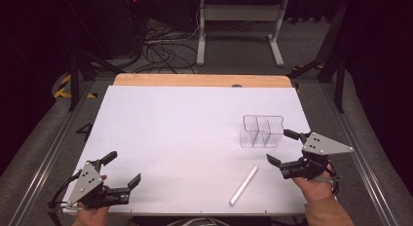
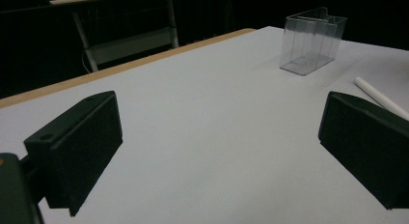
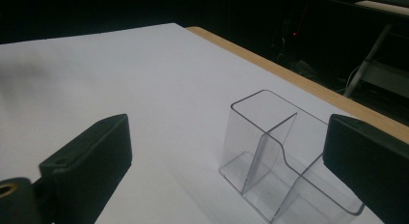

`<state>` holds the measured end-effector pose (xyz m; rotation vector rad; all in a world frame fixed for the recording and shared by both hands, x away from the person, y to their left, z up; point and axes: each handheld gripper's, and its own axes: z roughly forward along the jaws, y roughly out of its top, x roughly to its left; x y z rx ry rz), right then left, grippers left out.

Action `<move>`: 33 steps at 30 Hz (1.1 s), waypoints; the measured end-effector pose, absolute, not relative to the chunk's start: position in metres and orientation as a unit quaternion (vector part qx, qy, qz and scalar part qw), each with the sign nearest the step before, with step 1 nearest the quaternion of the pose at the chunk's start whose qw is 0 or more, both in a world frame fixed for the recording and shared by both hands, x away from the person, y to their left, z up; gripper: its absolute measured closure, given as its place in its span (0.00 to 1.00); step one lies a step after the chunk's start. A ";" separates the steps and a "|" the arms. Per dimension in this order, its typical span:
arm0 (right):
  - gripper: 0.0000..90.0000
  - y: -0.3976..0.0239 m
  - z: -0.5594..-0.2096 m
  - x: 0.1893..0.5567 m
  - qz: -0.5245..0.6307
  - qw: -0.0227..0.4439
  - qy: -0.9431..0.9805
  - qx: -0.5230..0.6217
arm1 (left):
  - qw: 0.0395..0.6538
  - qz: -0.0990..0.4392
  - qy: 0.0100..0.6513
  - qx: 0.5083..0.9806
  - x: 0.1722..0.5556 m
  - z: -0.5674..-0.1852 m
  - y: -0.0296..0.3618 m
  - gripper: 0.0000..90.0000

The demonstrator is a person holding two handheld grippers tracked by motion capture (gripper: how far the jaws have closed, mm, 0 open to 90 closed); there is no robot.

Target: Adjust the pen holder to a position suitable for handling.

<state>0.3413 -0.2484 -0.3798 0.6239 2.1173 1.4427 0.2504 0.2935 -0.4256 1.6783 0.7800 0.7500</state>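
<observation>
A clear plastic holder (image 1: 263,131) with inner dividers stands upright and empty on the right half of the white table top (image 1: 185,133). A white stick (image 1: 243,185) lies flat near the front edge, below the holder. My right gripper (image 1: 278,146) is open just right of the holder, its jaws pointing left past it. In the right gripper view the holder (image 3: 275,166) sits close ahead between the spread jaws of the right gripper (image 3: 231,137). My left gripper (image 1: 124,167) is open at the front left corner, holding nothing. From the left gripper (image 2: 222,132) the holder (image 2: 312,40) and stick (image 2: 381,101) lie far off.
A wooden strip (image 1: 202,80) runs along the table's far edge. Beyond it stand white metal table legs (image 1: 238,26) and loose cables (image 1: 160,50) on the floor. Metal rails (image 1: 53,148) flank the table.
</observation>
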 end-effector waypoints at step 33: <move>0.34 -0.226 -0.353 0.393 0.364 0.199 0.896 0.159 | 0.540 0.314 0.335 0.705 0.249 -0.426 0.295 0.03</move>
